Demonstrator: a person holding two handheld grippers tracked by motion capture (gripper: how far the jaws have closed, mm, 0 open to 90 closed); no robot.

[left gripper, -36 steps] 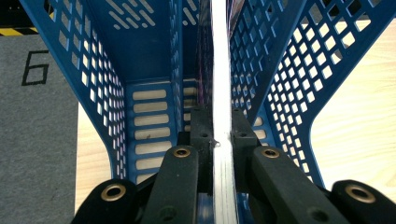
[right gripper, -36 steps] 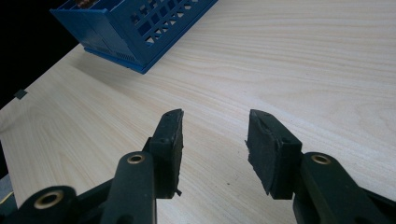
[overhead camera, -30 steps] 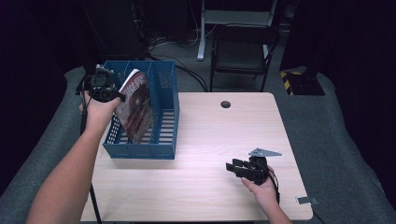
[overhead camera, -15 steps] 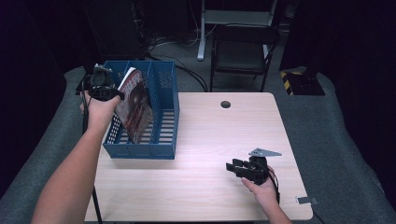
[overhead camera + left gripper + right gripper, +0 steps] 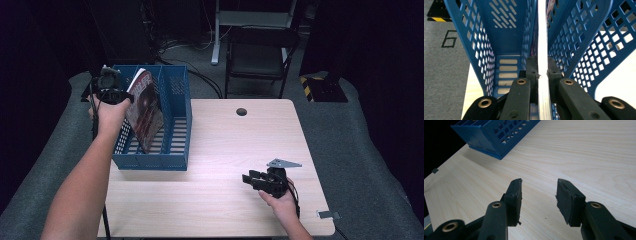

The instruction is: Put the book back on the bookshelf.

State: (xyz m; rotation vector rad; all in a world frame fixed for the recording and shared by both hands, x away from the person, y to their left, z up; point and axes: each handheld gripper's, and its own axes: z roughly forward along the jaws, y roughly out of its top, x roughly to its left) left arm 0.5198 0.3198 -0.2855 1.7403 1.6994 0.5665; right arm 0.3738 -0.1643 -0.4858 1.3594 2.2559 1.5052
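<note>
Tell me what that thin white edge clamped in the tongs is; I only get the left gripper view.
Observer: A glossy dark red magazine, gripped by the left tongs at its top edge.
Operator: Is it upright in the blue perforated plastic basket?
Observer: No, the high view shows it tilted, its lower edge apparently at the slatted floor.
Operator: And the other hand?
Observer: The right tongs are open, holding nothing, low over the pale wooden table.

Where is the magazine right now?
In the high view the magazine leans tilted inside the blue file basket at the table's left, clamped at its top edge by the left claw.
</note>
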